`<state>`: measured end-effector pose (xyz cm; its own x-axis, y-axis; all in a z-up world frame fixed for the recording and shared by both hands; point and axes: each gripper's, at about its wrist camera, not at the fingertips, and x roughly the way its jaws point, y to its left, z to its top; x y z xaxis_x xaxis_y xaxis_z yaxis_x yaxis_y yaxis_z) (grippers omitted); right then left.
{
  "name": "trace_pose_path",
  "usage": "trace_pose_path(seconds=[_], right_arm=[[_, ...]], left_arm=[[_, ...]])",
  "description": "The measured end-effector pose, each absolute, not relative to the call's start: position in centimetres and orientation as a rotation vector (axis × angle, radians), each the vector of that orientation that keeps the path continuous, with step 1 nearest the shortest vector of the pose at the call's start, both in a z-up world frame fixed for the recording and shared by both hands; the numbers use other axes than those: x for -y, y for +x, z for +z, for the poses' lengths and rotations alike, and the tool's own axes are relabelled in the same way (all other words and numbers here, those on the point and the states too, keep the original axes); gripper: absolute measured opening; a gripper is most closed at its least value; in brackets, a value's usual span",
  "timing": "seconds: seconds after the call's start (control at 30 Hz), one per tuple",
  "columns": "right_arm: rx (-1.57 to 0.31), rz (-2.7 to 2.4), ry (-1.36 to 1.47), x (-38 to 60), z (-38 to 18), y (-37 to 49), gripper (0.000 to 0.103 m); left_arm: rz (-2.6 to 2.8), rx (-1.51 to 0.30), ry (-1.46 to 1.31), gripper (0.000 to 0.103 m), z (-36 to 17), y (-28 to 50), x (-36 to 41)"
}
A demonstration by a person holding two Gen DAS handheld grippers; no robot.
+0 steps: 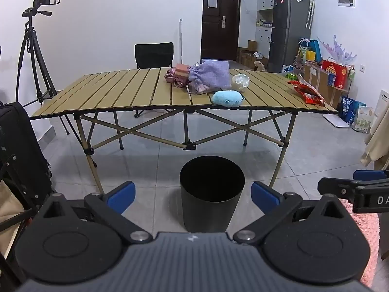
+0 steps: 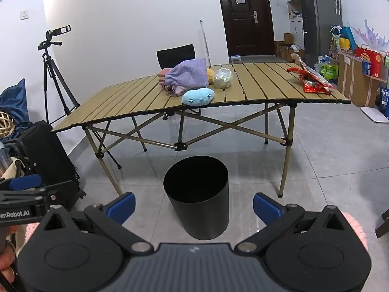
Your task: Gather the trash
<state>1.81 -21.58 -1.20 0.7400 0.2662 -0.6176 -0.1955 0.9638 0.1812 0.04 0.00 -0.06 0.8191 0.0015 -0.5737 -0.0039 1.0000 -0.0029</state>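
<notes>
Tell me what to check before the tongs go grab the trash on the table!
1. Left tongs wide open, nothing between them: ok.
2. Right tongs wide open, nothing between them: ok.
3. Black bin upright on the floor in front of the table, mouth open: ok.
4. Is the bin empty? Its inside is too dark: cannot tell.
5. Red wrappers lie alone near the table's right end, nothing on top of them: ok.
6. Crumpled clear plastic sits right beside the purple pouch and blue plush toy, so it is crowded: not ok.
</notes>
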Motion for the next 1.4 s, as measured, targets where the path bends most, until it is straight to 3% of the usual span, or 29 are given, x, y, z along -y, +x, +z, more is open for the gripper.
trace_pose_path(seconds=[1.4], right_arm=[[-0.67,0.249,0.102,21.9,-0.2,1.4,0.103]], left_arm=[[0.004,-0.577,-0.02,0.103,0.5,-0.2,-0.3]])
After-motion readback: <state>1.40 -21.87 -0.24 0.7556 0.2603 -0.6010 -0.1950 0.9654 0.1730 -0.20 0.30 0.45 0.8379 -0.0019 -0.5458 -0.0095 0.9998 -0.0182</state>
